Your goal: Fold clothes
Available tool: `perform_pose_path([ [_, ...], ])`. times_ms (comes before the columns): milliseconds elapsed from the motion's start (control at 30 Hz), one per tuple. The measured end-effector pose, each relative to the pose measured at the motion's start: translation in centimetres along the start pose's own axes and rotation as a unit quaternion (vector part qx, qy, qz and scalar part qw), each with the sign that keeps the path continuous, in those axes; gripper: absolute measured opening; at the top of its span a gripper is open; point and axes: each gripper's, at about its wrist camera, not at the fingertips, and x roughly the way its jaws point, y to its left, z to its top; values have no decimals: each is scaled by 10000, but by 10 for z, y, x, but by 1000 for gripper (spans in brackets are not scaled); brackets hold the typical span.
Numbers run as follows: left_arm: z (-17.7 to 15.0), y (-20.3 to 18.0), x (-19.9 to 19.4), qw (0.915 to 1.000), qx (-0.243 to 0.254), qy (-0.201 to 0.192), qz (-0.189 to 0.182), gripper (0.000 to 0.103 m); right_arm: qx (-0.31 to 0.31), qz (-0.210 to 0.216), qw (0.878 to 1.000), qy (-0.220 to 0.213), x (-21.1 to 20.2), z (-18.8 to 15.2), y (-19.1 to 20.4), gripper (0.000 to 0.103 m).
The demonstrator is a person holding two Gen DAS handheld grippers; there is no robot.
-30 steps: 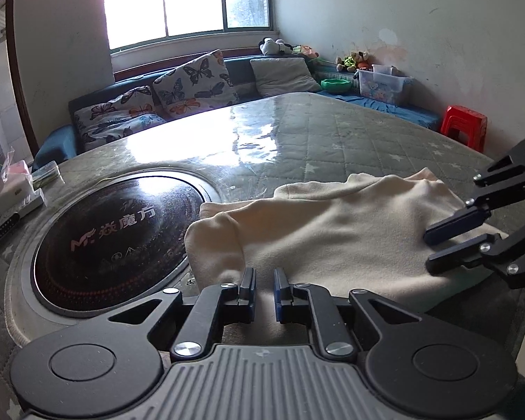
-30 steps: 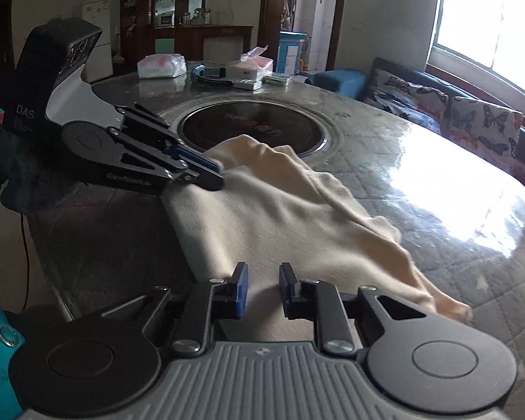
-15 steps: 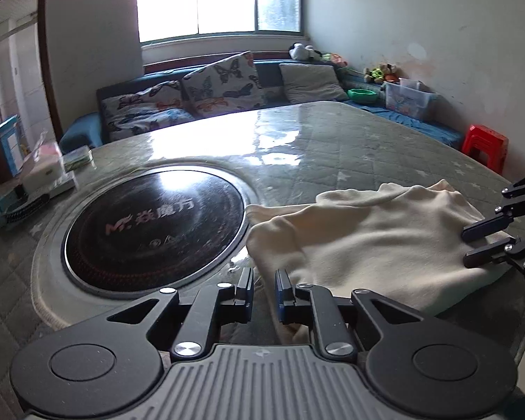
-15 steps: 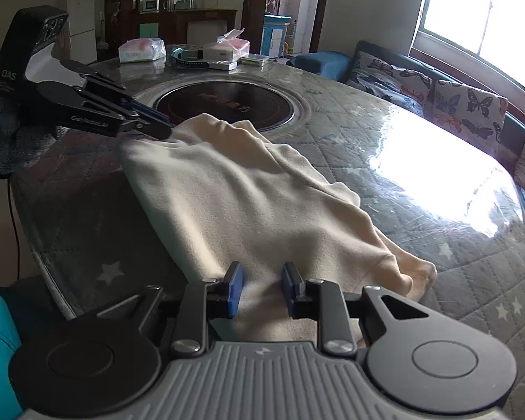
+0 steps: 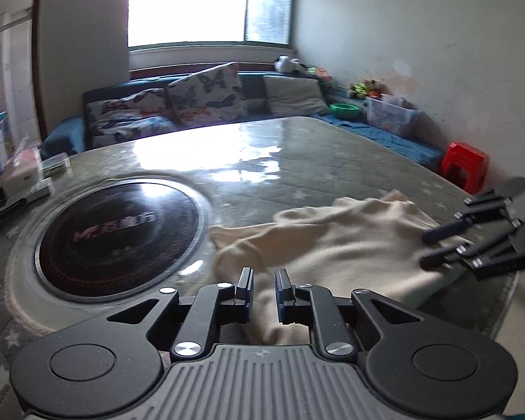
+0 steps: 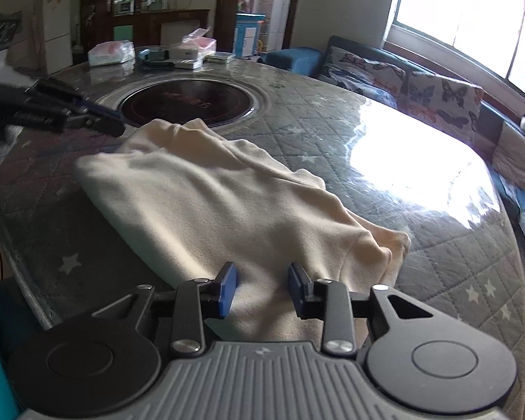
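Observation:
A cream garment (image 5: pixel 332 245) lies folded on the round quilted table, right of the dark hotplate; it also shows in the right wrist view (image 6: pixel 227 203). My left gripper (image 5: pixel 264 288) hovers at the garment's near left corner, jaws a narrow gap apart, nothing visibly pinched between them. In the right wrist view it (image 6: pixel 112 122) sits off the cloth's far left corner. My right gripper (image 6: pixel 262 288) is open over the garment's near edge, holding nothing; in the left wrist view it (image 5: pixel 434 248) is at the cloth's right edge.
A black round hotplate (image 5: pixel 119 231) is set in the table (image 6: pixel 437 245). Tissue packs and boxes (image 6: pixel 150 52) stand at the table's far side. A sofa with butterfly cushions (image 5: pixel 199 101) and a red stool (image 5: pixel 469 164) are beyond the table.
My right gripper has opened wider and let go of the garment. My left gripper has drawn back from the cloth's corner. The garment now lies flat on the table.

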Motion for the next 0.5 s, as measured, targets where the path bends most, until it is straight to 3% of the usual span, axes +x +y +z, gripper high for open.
perform_pose_path([
  [267, -8, -21, 17, 9991, 289, 272, -163, 15, 617, -4, 9976, -298, 8, 20, -20, 30],
  [500, -5, -20, 21, 9988, 140, 456, -140, 15, 1063, -185, 9941, -84, 44, 26, -38, 30],
])
